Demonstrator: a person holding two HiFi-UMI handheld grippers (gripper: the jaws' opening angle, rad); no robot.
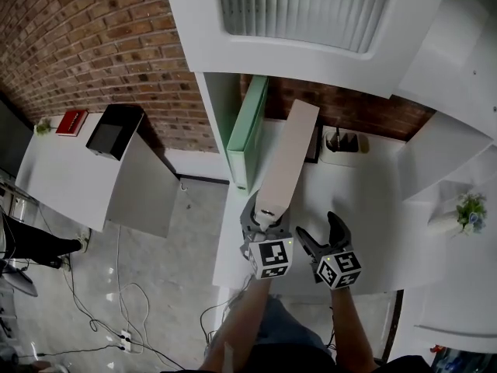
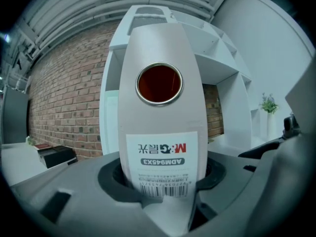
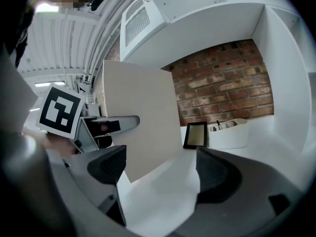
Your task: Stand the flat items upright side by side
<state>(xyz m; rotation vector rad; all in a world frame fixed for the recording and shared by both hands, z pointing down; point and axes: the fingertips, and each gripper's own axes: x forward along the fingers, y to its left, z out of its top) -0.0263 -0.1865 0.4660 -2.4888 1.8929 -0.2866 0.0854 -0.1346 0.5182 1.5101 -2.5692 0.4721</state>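
Left gripper point(image 1: 260, 217): clamped on the near spine end of the beige file box point(image 1: 289, 154), jaws squeezing both sides just under the barcode label, which reads upside down from the left gripper view.
File box spot: on the white desk point(image 1: 365, 208), in the bay under the overhead cabinet point(image 1: 311, 22), left of the middle.
Next door: green file box point(image 1: 248, 127) stands upright just to its left, up against the white side panel point(image 1: 213, 107). Only a sliver of desk shows between the two.
Right gripper point(image 1: 318, 230): jaws wide apart with nothing in them, parked just right of the left one and facing the beige box's broad side.
In the way: black frame point(image 3: 196, 135) and white pen tray point(image 3: 229, 132) sit at the back by the brick wall point(image 1: 93, 45), near the box's far end.
Further out: small plant point(image 1: 468, 208) off on a right-hand shelf, side table point(image 1: 62, 169) with a black box point(image 1: 115, 129) well to the left, cables point(image 1: 124, 309) on the floor.
Open room: lots of bare desk to the right of the box. The left side is tight, and the desk's front edge runs right by the grippers.
Pointing: box is up on its long edge, long axis running from the gripper toward the back wall, finger-hole spine facing the person.
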